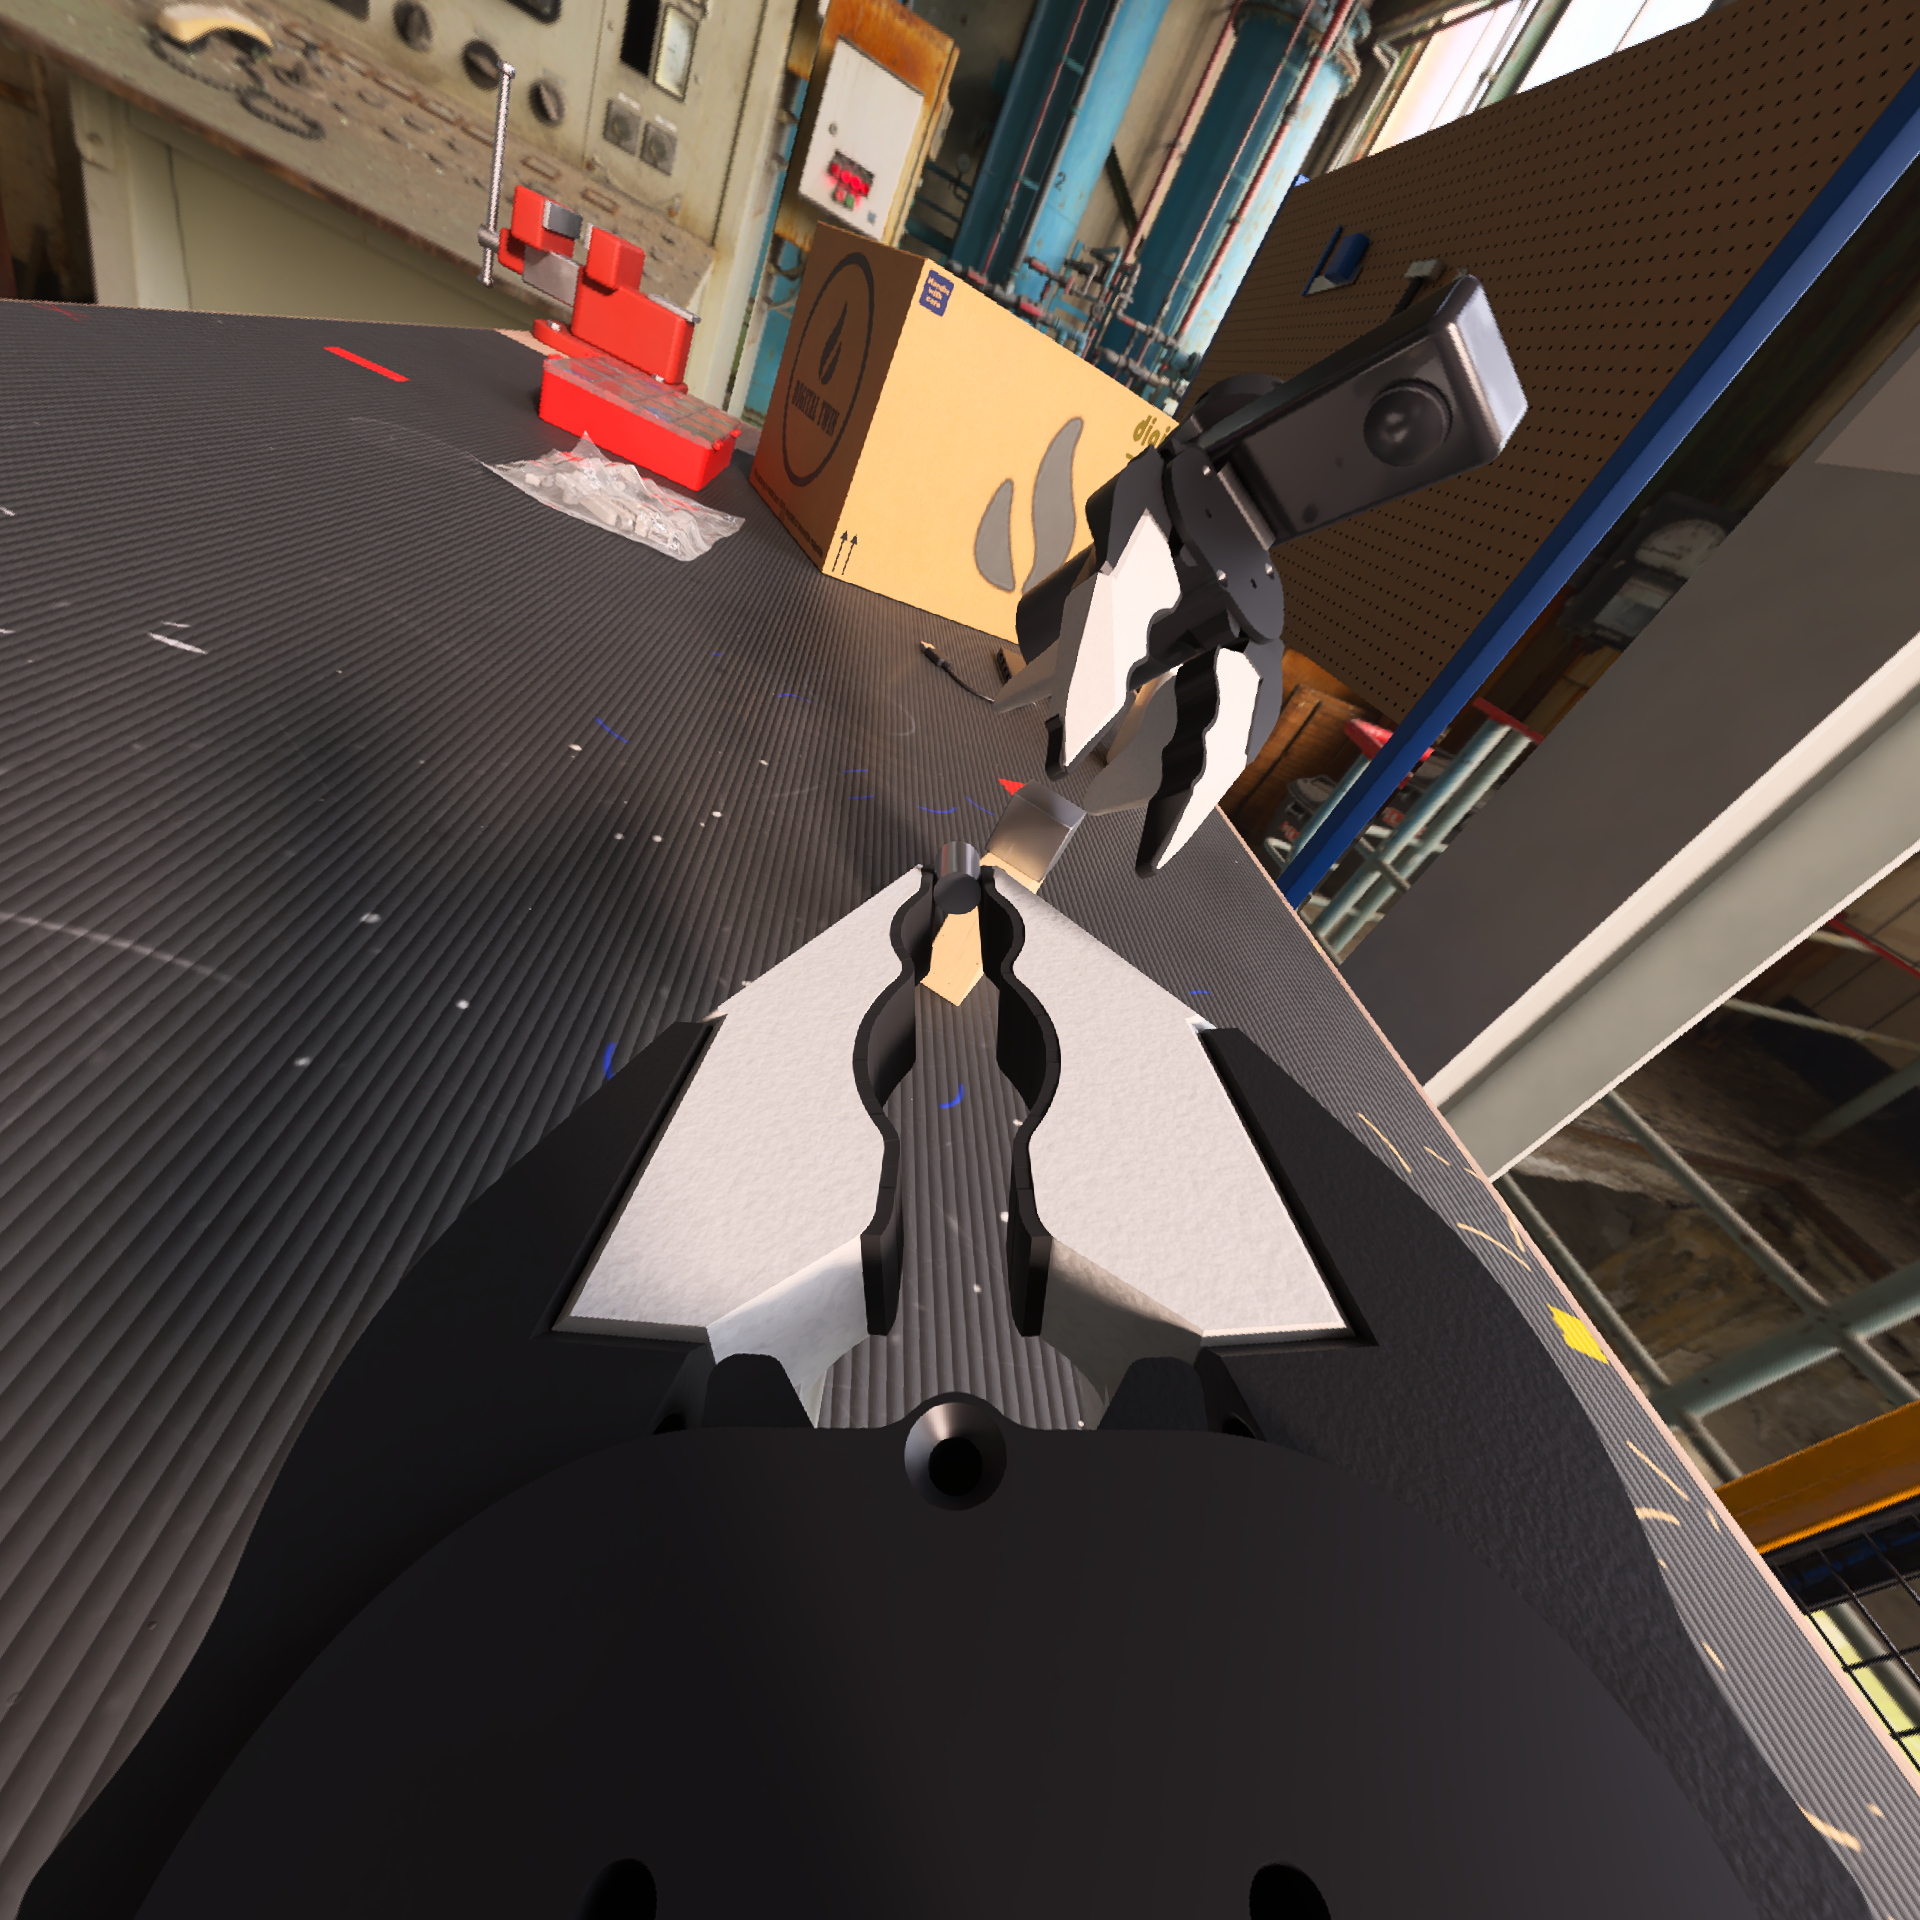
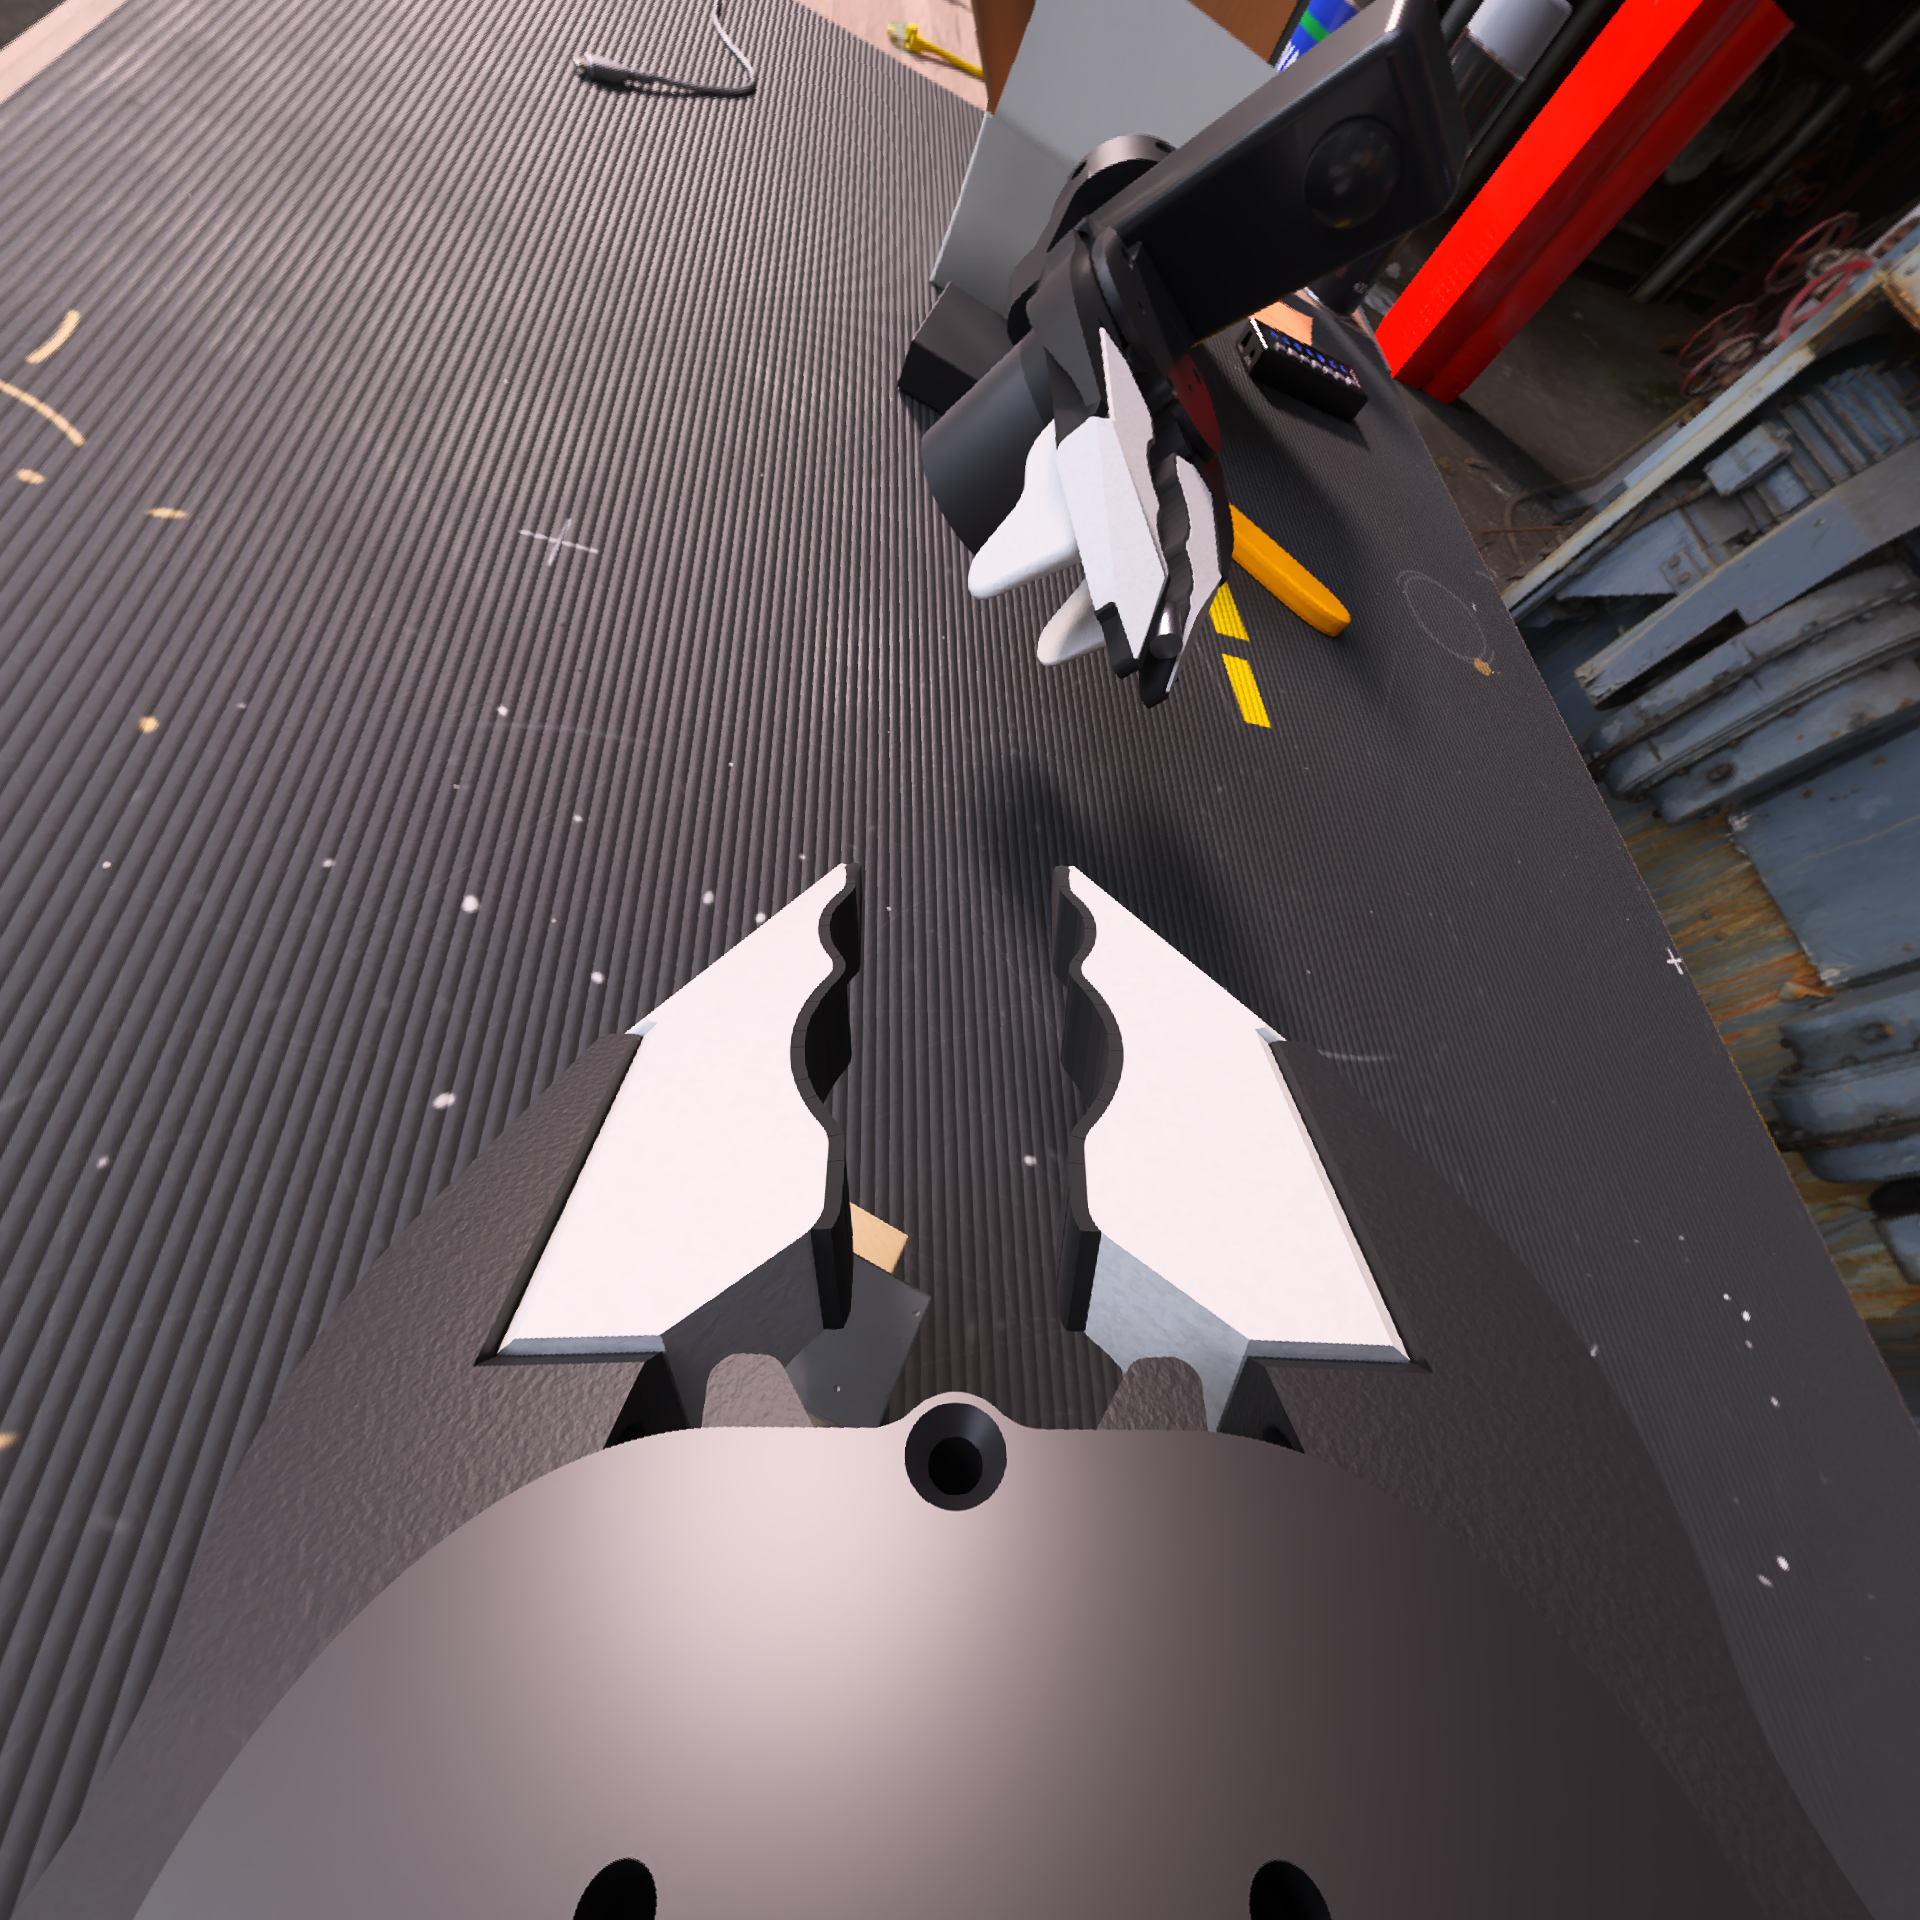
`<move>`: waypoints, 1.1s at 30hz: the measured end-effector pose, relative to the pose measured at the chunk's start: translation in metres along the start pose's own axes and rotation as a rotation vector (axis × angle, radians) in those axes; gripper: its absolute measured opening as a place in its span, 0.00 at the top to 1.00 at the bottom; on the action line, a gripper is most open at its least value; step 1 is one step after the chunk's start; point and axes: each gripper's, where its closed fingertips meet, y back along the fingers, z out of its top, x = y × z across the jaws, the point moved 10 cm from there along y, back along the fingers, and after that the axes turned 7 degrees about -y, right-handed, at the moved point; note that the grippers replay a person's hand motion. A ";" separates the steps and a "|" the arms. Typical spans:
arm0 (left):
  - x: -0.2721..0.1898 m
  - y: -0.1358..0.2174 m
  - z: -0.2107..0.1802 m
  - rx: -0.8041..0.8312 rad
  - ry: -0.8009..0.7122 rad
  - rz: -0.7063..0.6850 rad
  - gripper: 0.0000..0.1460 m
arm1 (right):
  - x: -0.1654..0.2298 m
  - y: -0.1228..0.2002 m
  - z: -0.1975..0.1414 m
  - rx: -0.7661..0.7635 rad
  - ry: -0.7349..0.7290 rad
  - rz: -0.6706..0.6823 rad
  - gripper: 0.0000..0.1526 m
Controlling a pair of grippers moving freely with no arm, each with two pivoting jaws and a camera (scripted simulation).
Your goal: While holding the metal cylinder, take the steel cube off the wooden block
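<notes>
In the left wrist view my left gripper (image 1: 957, 891) is shut on a small metal cylinder (image 1: 958, 864) at its fingertips, held just above the ribbed mat. Right behind it a steel cube (image 1: 1034, 831) sits on a wooden block (image 1: 951, 966). My right gripper (image 1: 1107, 816) hangs open just above and right of the cube. In the right wrist view my right gripper (image 2: 958, 883) is open and empty; the block (image 2: 878, 1242) and the cube (image 2: 871, 1340) show low by its left finger's base. The left gripper (image 2: 1143, 675) shows ahead with the cylinder (image 2: 1164, 644).
A cardboard box (image 1: 935, 436), a red vise (image 1: 603, 301), a red parts case (image 1: 634, 421) and a plastic bag (image 1: 623, 499) stand at the back. A yellow-handled tool (image 2: 1288, 582), a black connector (image 2: 1304, 364) and a cable (image 2: 675, 78) lie near the table's edge (image 1: 1382, 1049).
</notes>
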 end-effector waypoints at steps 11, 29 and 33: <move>-0.001 -0.001 0.000 0.004 0.000 -0.010 0.95 | 0.005 0.018 -0.014 0.175 -0.132 -0.132 0.80; -0.001 -0.001 -0.001 0.001 0.005 -0.009 0.95 | 0.018 0.038 -0.029 0.442 -0.508 -0.167 0.81; -0.001 -0.001 -0.001 0.000 0.005 -0.009 0.95 | 0.015 0.043 -0.026 0.420 -0.539 -0.158 0.81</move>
